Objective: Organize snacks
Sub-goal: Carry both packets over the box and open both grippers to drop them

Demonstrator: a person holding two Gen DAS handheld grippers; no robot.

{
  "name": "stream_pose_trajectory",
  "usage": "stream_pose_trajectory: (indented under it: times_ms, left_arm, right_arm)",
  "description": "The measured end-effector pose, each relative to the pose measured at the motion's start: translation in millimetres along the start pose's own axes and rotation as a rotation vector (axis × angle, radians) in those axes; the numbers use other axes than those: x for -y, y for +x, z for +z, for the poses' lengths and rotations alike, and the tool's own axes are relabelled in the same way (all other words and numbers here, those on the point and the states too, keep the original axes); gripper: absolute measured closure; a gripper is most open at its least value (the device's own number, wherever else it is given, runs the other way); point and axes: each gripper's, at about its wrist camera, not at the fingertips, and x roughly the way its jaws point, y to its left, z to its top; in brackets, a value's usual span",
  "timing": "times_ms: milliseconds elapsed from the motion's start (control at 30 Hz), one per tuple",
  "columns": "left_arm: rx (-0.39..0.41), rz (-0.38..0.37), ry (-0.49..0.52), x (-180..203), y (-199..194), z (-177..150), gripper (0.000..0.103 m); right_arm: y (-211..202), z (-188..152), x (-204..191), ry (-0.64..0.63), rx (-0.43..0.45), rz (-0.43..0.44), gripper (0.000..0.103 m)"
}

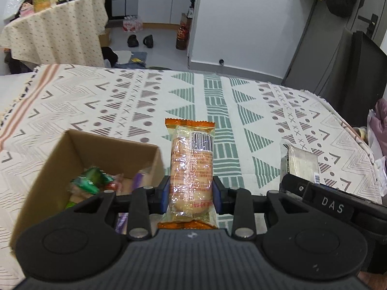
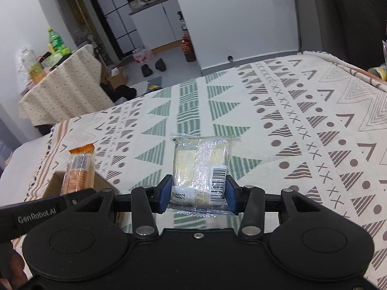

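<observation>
My left gripper (image 1: 191, 193) is shut on an orange-ended packet of biscuits (image 1: 192, 164), held upright just right of an open cardboard box (image 1: 101, 145). The box holds several wrapped snacks, a green one (image 1: 90, 180) among them. My right gripper (image 2: 197, 194) is shut on a clear square cracker packet (image 2: 202, 166) with a barcode, above the patterned tablecloth. From the right wrist, the orange packet (image 2: 78, 171) and a corner of the box (image 2: 54, 186) appear at the left. From the left wrist, the clear packet (image 1: 301, 163) sits in the right gripper's jaws at the right.
The table wears a cream cloth (image 1: 229, 101) with green and brown triangles. Beyond its far edge are a second covered table (image 1: 55, 38) with bottles, shoes on the floor and a dark screen (image 1: 362, 79) at right. Bags lie at the table's right edge (image 1: 377, 130).
</observation>
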Motion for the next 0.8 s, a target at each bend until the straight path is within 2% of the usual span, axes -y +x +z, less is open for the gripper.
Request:
stream_pose_trajectory:
  times_ms: [800]
  left_arm:
    - [0.094, 0.091, -0.097, -74.9, -76.2, -9.9, 0.069]
  right_arm:
    - [-36.5, -11.7, -83.9, -0.156, 0.041, 0.179, 0.059]
